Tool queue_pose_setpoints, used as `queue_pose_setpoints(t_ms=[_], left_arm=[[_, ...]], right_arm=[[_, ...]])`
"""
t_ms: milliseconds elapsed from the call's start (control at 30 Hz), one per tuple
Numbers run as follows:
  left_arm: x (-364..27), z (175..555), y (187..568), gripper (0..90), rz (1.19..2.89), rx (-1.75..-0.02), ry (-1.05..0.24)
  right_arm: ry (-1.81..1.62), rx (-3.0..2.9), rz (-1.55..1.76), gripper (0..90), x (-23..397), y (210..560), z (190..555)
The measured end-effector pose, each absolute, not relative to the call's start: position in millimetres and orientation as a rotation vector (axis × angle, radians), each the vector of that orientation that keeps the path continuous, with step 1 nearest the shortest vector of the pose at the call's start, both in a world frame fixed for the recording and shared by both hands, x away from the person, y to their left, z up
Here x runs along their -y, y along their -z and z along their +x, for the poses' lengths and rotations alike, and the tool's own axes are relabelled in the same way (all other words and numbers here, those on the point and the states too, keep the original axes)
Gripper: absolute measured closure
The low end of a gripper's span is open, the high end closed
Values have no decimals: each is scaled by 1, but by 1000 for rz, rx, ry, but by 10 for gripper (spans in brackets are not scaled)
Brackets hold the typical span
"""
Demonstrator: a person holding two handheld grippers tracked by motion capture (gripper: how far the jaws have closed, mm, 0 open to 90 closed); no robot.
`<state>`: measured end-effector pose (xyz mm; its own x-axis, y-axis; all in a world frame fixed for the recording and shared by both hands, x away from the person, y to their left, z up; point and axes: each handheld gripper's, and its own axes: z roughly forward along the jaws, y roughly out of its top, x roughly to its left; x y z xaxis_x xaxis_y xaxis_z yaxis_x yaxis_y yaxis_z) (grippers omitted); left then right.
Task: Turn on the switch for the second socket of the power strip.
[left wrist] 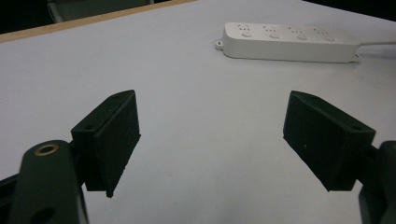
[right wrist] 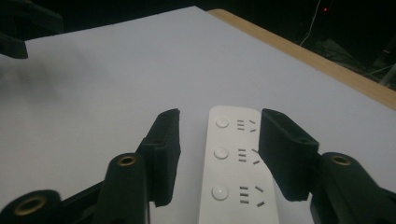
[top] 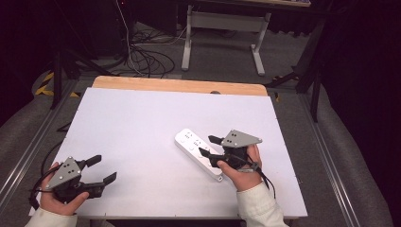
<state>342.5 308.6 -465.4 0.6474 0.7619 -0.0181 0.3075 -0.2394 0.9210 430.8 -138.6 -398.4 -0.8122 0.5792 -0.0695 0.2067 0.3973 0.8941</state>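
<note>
A long white plastic power strip with a row of sockets and round buttons [top: 198,153] lay flat on the white table surface [top: 142,123], slanted, right of centre and nearer the front edge than the wooden back edge. The right gripper [top: 211,146] sat over the strip's near end with its jaws parted to either side of the body, one along each long edge, not yet pressing on it as far as the right gripper view showed. The left gripper [top: 104,169] rested by the front left corner, well apart from the strip, jaws spread wide and holding nothing. The strip looked like a rigid, fairly light shell with smooth, possibly slippery sides; a cord seemed to leave its near end, though that was hard to make out. Clamping across its narrow width, around mid-length, would likely balance it best.
</note>
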Motion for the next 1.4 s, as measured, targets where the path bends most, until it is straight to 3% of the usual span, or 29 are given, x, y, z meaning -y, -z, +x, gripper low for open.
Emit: queue_pose_setpoints(t_ms=[567,1400], left_arm=[[-308,341,461,192,1853,-855,-536],[-308,341,462,155,1848,-827,-555]], right_arm=[[-1410,-2242,777,267,190,392,418],[-1363,-2262,912,146,259,448,407]])
